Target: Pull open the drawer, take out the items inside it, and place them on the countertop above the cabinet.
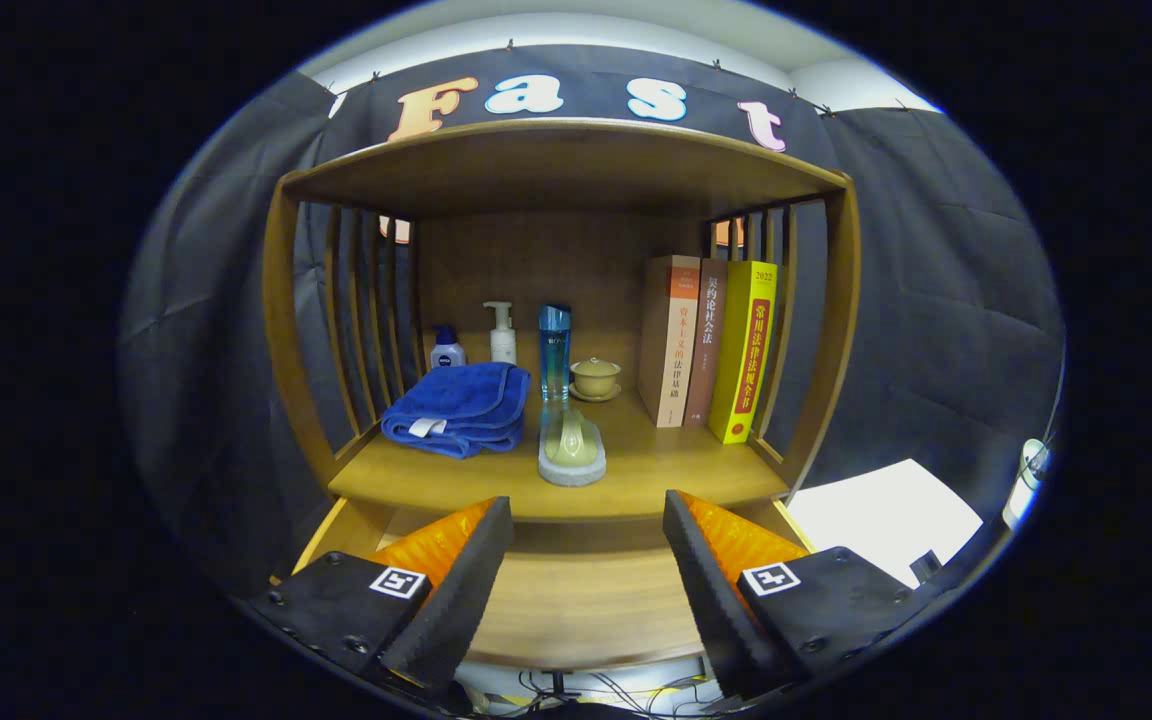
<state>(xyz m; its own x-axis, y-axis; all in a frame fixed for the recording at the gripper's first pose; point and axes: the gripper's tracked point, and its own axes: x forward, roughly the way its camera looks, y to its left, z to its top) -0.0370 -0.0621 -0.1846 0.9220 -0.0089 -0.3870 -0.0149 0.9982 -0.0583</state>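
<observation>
The gripper [586, 570] hangs open and holds nothing, its two fingers spread wide over the pulled-out drawer [576, 600]. The part of the drawer floor showing between the fingers is bare wood; what lies nearer the camera or under the fingers is hidden, so whether anything is left inside cannot be told.

Just beyond the fingertips runs the front edge of the bench [636, 480], the top of the cabinet. On it, straight ahead, a pale spoon-like piece lies on a grey coaster [572, 455]. Left of that sits a folded blue towel [458, 408]. Behind stand a small blue bottle [447, 350], a white pump bottle [502, 335], a tall blue bottle [554, 350] and a lidded cup [596, 377]. Three books [706, 340] stand upright to the right.

The task looks far along, judging by the things already on the bench. To do this step well, the person should tip the gripper down to check the drawer's hidden corners. Anything found should be set on the bare wood right of the coaster, clear of the tall bottle, which looks easy to topple.
</observation>
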